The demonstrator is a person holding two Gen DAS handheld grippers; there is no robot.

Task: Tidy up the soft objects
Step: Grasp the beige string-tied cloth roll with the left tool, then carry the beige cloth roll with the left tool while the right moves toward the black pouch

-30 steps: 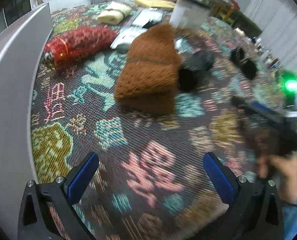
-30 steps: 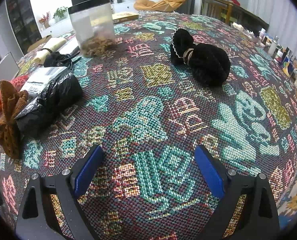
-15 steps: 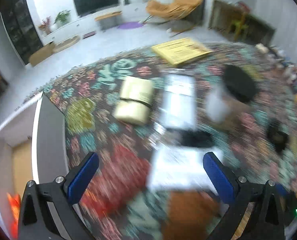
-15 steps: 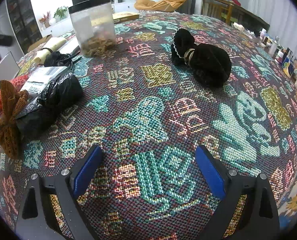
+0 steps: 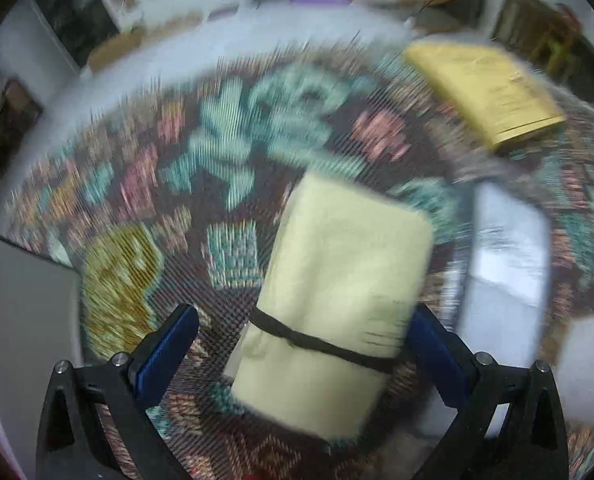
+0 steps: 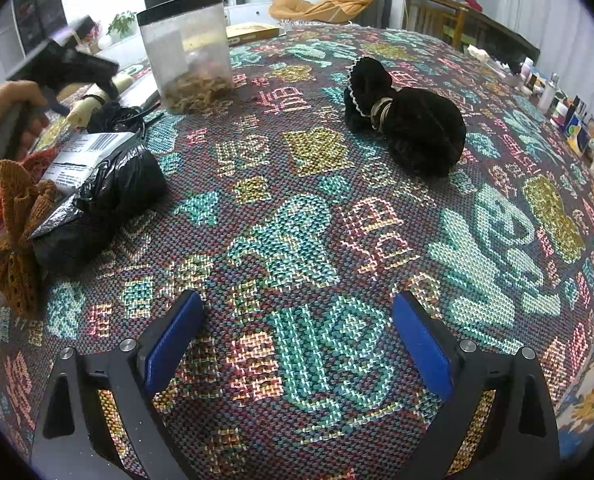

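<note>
A: Where does the left wrist camera sit?

B: Just behind the left gripper (image 5: 301, 344), tilted steeply down and close over the patterned tablecloth (image 5: 233, 152). A pale yellow rolled cloth (image 5: 337, 280) fills the middle of a blurred view, with floor and furniture past the far table edge.

A: And the right wrist camera?

B: Behind the right gripper (image 6: 297, 332), low and looking nearly level across the tablecloth (image 6: 317, 220) toward the room's far wall; the view is sharp.

A: What do they share?

B: The same tablecloth, and the yellow roll (image 6: 85, 106), seen far off at the right view's left edge, beside the left gripper's black body (image 6: 65, 66).
</note>
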